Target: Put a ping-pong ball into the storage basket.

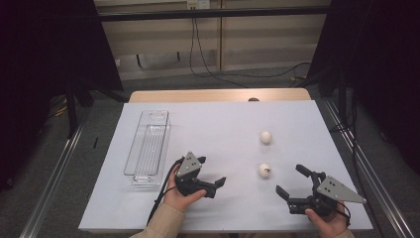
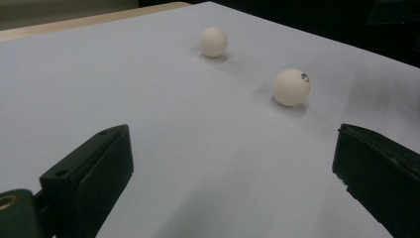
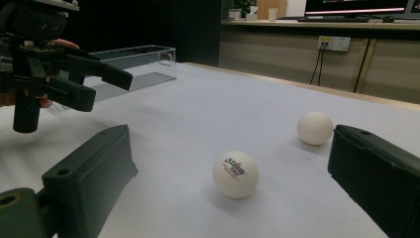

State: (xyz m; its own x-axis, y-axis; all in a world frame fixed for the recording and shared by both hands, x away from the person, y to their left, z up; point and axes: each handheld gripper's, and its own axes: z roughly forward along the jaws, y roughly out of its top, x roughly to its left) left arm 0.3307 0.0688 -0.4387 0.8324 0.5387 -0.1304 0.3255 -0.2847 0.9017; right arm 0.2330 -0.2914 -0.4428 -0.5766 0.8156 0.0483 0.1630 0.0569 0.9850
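Two white balls lie apart on the white-covered counter: the near ball, printed with a logo, and the far ball beyond it. Nothing stands between them and either gripper. The right gripper and left gripper both hover near, jaws wide, empty. A clear plastic tray sits at the left.

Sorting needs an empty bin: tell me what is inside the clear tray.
The clear tray looks empty; its ribbed floor shows through. The left gripper covers part of its near end.
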